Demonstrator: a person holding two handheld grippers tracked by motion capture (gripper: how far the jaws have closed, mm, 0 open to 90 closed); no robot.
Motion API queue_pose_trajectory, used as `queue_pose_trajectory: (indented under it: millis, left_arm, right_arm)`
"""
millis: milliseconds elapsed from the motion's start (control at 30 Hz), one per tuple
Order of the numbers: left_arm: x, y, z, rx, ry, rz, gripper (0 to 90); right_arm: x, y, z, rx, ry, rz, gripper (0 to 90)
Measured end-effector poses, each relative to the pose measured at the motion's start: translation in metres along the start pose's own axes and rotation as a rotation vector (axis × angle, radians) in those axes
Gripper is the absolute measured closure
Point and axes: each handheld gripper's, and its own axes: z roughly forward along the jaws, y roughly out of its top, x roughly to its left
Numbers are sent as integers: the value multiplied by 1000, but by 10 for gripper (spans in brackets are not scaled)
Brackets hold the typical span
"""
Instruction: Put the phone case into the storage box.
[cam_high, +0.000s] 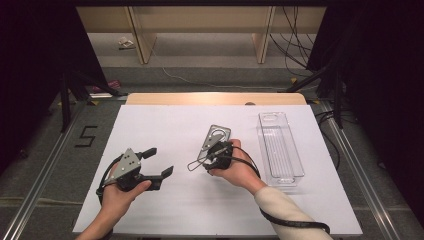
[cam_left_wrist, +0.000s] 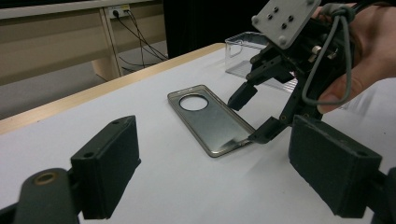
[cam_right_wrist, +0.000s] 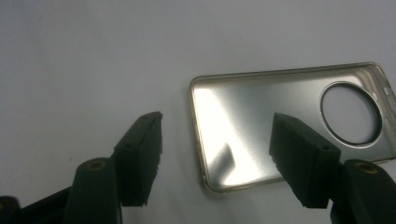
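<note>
A silver phone case with a round camera hole lies flat, inner side up, near the middle of the white table sheet. My right gripper hovers at the case's near end and is open. In the right gripper view one jaw stands over the case and the other over bare table left of it, and neither pad touches it. The left gripper view shows the same straddle at the case's lower corner. My left gripper rests open to the left, nothing between its fingers.
A clear plastic tray lies lengthwise at the right of the sheet, empty as far as I can see. The table's wooden far edge borders the sheet. The right gripper's cable loops on the sheet beside the hand.
</note>
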Motion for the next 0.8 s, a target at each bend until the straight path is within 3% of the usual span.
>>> queue_pose_trajectory:
  millis: [333, 800]
  left_arm:
    - [0, 0, 0, 0, -1, -1, 160]
    - [0, 0, 1, 2, -3, -1, 161]
  right_arm:
    - [-4, 15, 9, 126, 20, -97, 387]
    - [-7, 25, 19, 246, 20, -153, 411]
